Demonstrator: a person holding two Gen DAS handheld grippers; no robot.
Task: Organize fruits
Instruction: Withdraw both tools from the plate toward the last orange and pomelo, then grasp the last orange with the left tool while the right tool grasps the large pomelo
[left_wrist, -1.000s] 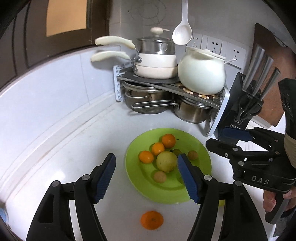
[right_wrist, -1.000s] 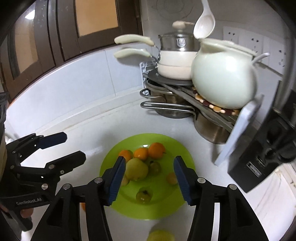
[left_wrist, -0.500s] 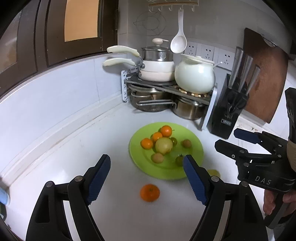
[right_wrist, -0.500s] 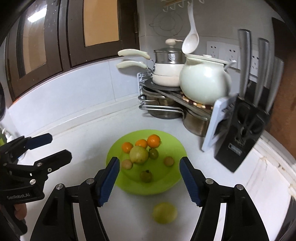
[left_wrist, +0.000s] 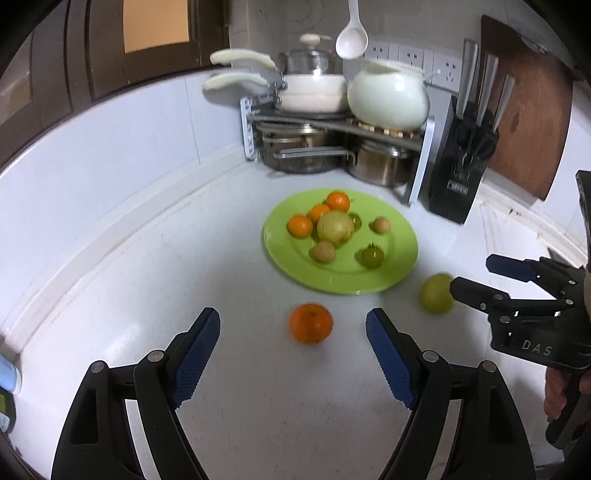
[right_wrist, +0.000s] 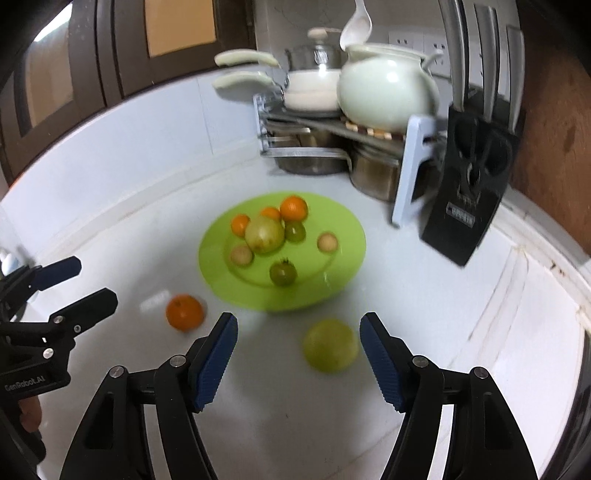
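Observation:
A lime-green plate (left_wrist: 369, 280) (right_wrist: 332, 288) holds three small oranges, a big yellow-green fruit (left_wrist: 334, 227), two tan fruits and green tomatoes. A loose orange (left_wrist: 311, 323) (right_wrist: 184, 312) lies on the white counter in front of the plate, just beyond my left gripper (left_wrist: 292, 316), which is open and empty. To its right lies a loose yellow-green fruit (left_wrist: 436, 293) (right_wrist: 330, 345), in the mouth of my open right gripper (right_wrist: 298, 319), off to the right side and untouched by the pads. Each gripper shows in the other's view: the right gripper (left_wrist: 474, 274) and the left gripper (right_wrist: 94, 280).
A corner rack (left_wrist: 332, 122) of steel pots carries white pans and a white pot (left_wrist: 388, 96); a ladle (left_wrist: 351, 35) hangs above. A black knife block (left_wrist: 458, 184) and a brown board (left_wrist: 528, 122) stand at the right. Tiled walls close the counter behind.
Both grippers have drawn back from the plate and sunk toward the counter, and their jaws stand wider. The loose orange and the yellow-green fruit have come into view in front of the jaws.

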